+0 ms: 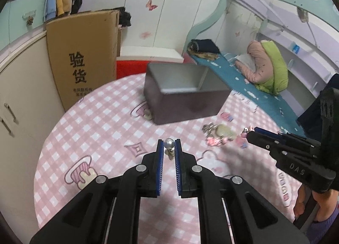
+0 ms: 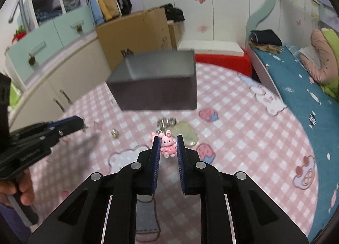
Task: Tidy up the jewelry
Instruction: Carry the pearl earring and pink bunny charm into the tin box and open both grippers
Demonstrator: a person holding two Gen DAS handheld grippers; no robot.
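Note:
In the left wrist view my left gripper [image 1: 168, 145] is shut on a silver pearl earring [image 1: 169, 143] held between its blue pads above the pink checked tablecloth [image 1: 101, 129]. In the right wrist view my right gripper [image 2: 168, 144] is shut on a pink bunny charm [image 2: 168, 145]. A dark grey open box [image 1: 184, 91] stands at the far side of the table; it also shows in the right wrist view [image 2: 156, 82]. Loose pieces lie on the cloth: a silver chain piece [image 2: 167, 122], a pale green pendant [image 2: 187, 134] and a small ring [image 2: 115, 133].
A tall cardboard carton [image 1: 82, 57] stands behind the table at the left, beside cream cabinets [image 1: 19, 104]. A bed with a blue sheet [image 1: 254, 87] and folded bedding runs along the right. A red stool [image 2: 222, 61] sits behind the box.

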